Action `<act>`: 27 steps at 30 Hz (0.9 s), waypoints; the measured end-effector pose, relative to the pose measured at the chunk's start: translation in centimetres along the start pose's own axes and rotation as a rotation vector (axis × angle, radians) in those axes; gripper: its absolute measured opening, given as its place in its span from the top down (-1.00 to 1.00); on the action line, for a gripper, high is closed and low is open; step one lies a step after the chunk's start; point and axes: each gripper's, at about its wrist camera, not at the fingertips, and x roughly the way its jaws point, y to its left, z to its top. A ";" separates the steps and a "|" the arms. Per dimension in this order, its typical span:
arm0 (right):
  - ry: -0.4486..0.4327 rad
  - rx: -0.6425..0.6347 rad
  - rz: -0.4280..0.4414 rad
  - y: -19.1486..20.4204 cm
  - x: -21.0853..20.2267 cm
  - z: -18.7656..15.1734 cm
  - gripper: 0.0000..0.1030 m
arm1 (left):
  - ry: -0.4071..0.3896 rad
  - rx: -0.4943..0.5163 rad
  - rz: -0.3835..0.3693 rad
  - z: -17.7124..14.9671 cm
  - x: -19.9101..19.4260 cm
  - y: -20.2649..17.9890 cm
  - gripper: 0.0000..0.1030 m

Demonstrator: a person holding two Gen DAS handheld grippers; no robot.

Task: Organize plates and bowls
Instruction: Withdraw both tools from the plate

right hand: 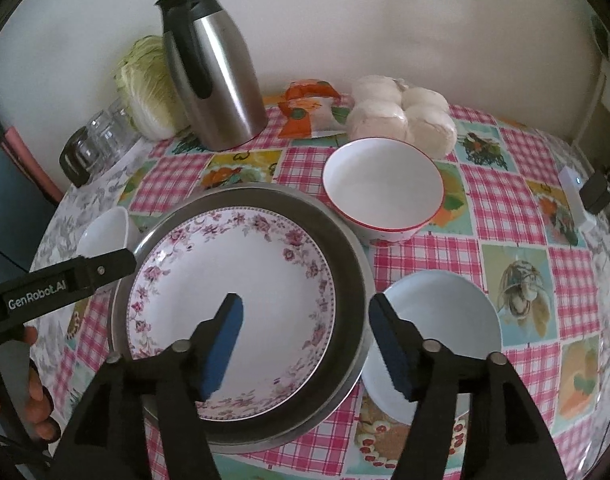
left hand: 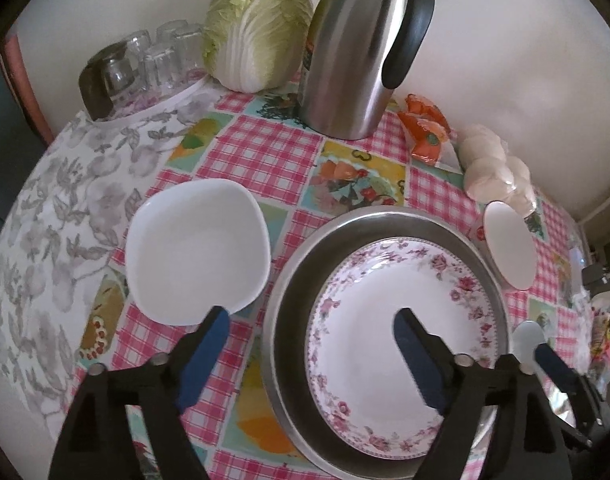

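Note:
A floral plate (left hand: 389,320) (right hand: 241,280) lies inside a steel tray (left hand: 293,300) (right hand: 345,256) at the table's middle. A squarish white bowl (left hand: 197,248) (right hand: 105,232) sits left of the tray. A red-rimmed white bowl (right hand: 381,188) (left hand: 509,248) sits behind the tray to the right. A pale blue plate (right hand: 445,328) (left hand: 529,336) lies right of the tray. My left gripper (left hand: 311,322) is open and empty, between the white bowl and the tray. My right gripper (right hand: 305,312) is open and empty above the tray's right rim.
A steel thermos jug (left hand: 357,48) (right hand: 217,80), a cabbage (left hand: 257,24) (right hand: 149,84), several upturned glasses (left hand: 153,60) (right hand: 101,136), an orange packet (left hand: 425,128) (right hand: 309,108) and a bag of white buns (left hand: 493,168) (right hand: 401,116) line the table's back edge by the wall.

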 end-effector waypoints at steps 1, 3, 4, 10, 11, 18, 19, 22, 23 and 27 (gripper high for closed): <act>-0.002 -0.007 -0.001 0.1 0.0 0.0 -0.37 | -0.006 -0.003 0.009 0.0 0.0 0.1 -0.86; -0.005 -0.015 -0.008 0.3 -0.1 0.0 -0.38 | -0.016 -0.014 0.015 0.0 0.0 0.4 -0.96; -0.007 -0.017 -0.014 0.2 -0.2 0.0 -0.38 | -0.024 -0.024 0.018 0.0 0.0 0.6 -0.98; -0.025 0.007 -0.021 -0.9 -0.8 0.4 -0.39 | -0.079 -0.041 0.044 0.1 -0.6 1.0 -1.00; -0.030 0.020 -0.023 -1.4 -1.0 0.6 -0.39 | -0.081 -0.043 0.045 0.2 -0.6 1.0 -1.00; -0.054 0.142 -0.041 -5.4 -1.9 1.3 -0.39 | -0.103 -0.059 0.028 0.5 -0.2 0.3 -1.00; -0.055 0.158 -0.045 -5.9 -1.9 1.4 -0.39 | -0.107 -0.059 0.023 0.6 -0.2 0.2 -1.00; -0.062 0.202 -0.043 -7.5 -2.1 1.7 -0.39 | -0.120 -0.061 0.004 0.9 0.0 -0.4 -1.00; -0.063 0.215 -0.045 -7.9 -2.1 1.8 -0.39 | -0.129 -0.060 -0.001 1.1 -0.1 -0.6 -1.00; -0.075 0.245 -0.046 -9.0 -2.2 2.3 -0.39 | -0.154 -0.047 -0.007 1.8 0.0 -1.5 -1.00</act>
